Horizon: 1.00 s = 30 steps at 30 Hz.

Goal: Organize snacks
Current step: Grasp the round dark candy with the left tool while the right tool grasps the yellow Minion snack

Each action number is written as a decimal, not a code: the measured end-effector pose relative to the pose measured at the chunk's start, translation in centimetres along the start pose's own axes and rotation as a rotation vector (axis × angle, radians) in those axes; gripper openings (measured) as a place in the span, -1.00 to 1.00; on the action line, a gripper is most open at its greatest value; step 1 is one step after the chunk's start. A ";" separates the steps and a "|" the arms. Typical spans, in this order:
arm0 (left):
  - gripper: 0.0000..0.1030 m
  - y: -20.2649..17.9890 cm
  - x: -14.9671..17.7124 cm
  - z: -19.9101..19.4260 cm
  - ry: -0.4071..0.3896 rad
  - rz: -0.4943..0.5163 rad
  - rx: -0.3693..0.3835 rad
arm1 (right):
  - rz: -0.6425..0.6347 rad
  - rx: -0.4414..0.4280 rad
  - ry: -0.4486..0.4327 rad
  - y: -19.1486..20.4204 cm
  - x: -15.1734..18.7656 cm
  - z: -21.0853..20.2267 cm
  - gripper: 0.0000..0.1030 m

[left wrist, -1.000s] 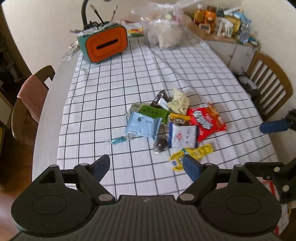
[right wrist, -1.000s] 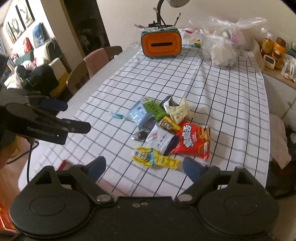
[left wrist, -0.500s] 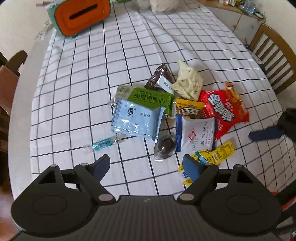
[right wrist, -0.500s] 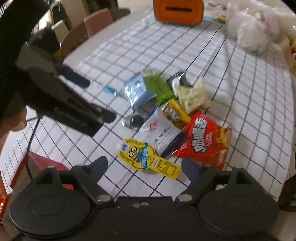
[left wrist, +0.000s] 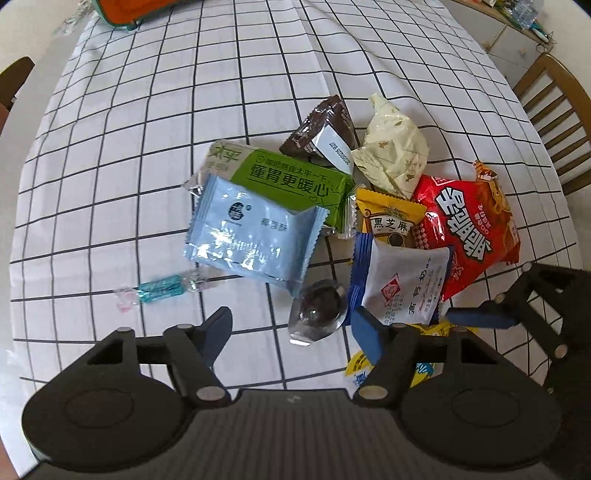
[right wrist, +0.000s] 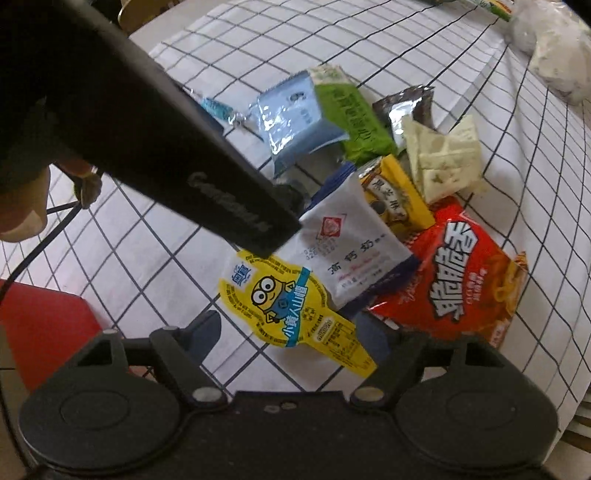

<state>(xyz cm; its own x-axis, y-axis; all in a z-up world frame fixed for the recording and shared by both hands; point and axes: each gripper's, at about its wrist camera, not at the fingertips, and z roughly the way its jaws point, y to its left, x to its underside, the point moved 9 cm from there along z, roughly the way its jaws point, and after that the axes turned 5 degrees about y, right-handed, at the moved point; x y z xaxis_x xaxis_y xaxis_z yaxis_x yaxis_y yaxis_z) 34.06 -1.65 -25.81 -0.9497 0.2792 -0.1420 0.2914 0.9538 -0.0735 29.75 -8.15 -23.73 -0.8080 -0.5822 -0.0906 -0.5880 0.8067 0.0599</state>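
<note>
A pile of snacks lies on the checked tablecloth [left wrist: 147, 147]. My left gripper [left wrist: 291, 334] points down over a dark round candy in clear wrap [left wrist: 317, 310]. The candy lies between the closing jaws, and the pads do not touch it. Beside it are a light blue packet [left wrist: 251, 236], a green packet [left wrist: 291, 177], a white-and-blue packet [left wrist: 402, 284] and a red chips bag [left wrist: 469, 229]. My right gripper [right wrist: 290, 338] hangs over the yellow minion packet [right wrist: 291, 302]. Its jaws are closing too, with the packet between them and untouched.
A teal wrapped candy [left wrist: 159, 290] lies alone to the left of the pile. An orange box [left wrist: 147, 9] stands at the far edge, and a wooden chair [left wrist: 554, 110] is on the right. A red object [right wrist: 44, 325] sits by the near table edge. The left gripper's dark body [right wrist: 184, 147] blocks part of the right wrist view.
Both grippers have come down close over the pile and tipped to point more steeply downward. Their jaws have narrowed. No snack has moved.
</note>
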 end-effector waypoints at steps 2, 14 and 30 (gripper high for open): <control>0.20 -0.3 -0.1 0.4 0.005 0.002 0.000 | 0.000 0.008 0.005 0.0 0.0 0.3 0.46; 0.01 -1.0 -0.5 1.5 -0.011 0.062 -0.026 | -0.017 0.034 -0.007 1.7 0.2 1.5 0.15; -0.39 -0.4 0.0 1.2 -0.054 0.033 0.011 | 0.024 0.034 -0.033 0.7 1.4 0.3 -0.02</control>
<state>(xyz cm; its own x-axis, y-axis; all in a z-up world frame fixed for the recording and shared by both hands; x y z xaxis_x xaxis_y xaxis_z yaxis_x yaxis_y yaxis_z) 34.04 -2.16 -26.93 -0.9319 0.3040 -0.1979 0.3243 0.9427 -0.0789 28.17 -8.38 -24.08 -0.8200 -0.5591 -0.1226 -0.5660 0.8239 0.0285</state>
